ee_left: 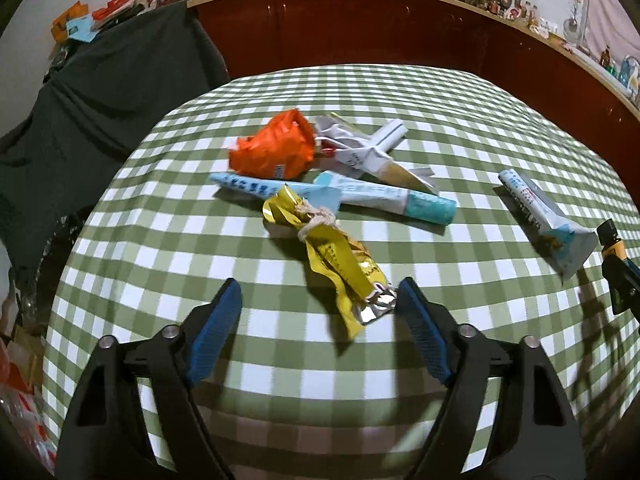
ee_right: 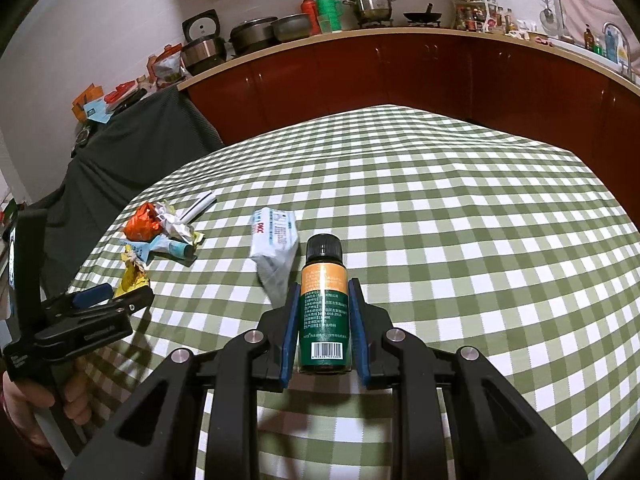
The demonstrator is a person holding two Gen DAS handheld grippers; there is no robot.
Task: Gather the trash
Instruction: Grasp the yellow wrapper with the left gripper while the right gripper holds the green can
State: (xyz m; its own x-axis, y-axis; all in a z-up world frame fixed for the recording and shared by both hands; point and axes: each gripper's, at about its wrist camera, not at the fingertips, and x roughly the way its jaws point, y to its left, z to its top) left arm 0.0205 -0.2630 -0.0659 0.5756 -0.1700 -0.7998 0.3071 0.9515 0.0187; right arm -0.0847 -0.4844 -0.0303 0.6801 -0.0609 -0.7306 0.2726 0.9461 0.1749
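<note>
Right tool (ee_right: 325,330) pinching green-labelled, barcoded glass bottle (ee_right: 323,308); left tool (ee_left: 320,312) spread around crinkled yellow foil wrapper (ee_left: 340,264) on bench (ee_left: 480,140).

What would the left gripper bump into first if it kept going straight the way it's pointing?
Most likely the yellow wrapper: its crumpled foil end already lies between the open left gripper fingers, near the right one. Depth is hard to judge.

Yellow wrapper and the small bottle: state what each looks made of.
Yellow wrapper: likely foil-lined plastic film; crinkled, with a shiny silver inside at its torn end. Small bottle: dark glass or plastic, cannot tell; glossy printed label, ribbed black cap, probably plastic.
</note>
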